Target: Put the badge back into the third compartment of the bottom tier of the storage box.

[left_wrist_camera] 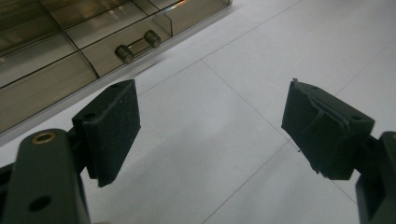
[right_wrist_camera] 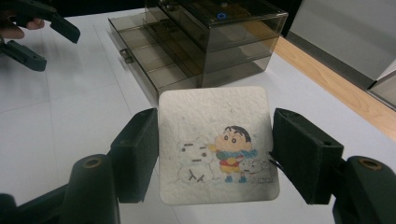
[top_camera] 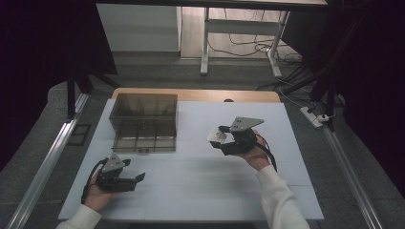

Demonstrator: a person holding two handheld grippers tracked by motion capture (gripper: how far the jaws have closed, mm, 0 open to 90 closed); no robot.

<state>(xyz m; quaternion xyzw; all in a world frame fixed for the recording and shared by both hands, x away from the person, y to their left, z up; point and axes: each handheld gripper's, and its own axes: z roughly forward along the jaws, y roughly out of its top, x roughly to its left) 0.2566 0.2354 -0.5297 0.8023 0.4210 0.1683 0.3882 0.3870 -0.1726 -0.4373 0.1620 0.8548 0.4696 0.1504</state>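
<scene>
R gripper (right_wrist_camera: 212, 149) was clamped on a white square coaster (right_wrist_camera: 215, 149) w/ a cartoon print, jaws pressing its left and right edges. In the right gripper view the coaster sat centre frame, lower half, face toward the cam, print upright. In the high view I had the same coaster (top_camera: 217, 137) right of centre, held above the table (top_camera: 191, 186), off the surface as far as I could tell. R gripper (top_camera: 220, 138) pointed toward frame left there, my hand under it.

L gripper (left_wrist_camera: 210, 130) was released, jaws wide apart, nothing btwn them, just bare white tabletop (left_wrist_camera: 224, 154). In the high view it sat lower left (top_camera: 139, 178), low over the table, pointing toward frame right; couldn't tell if it touched the surface.

Smoked-plastic drawer box (top_camera: 144, 113) stood upper left of centre in the high view, its bottom drawer (top_camera: 144, 138) pulled out toward me, divided into compartments. Couldn't tell if anything lay in them. Drawer handle (left_wrist_camera: 137, 45) showed upper left in the left gripper view. In the right gripper view the box (right_wrist_camera: 233, 37) sat at top centre, behind the coaster, well apart from it.

Coaster and drawer weren't touching.
</scene>
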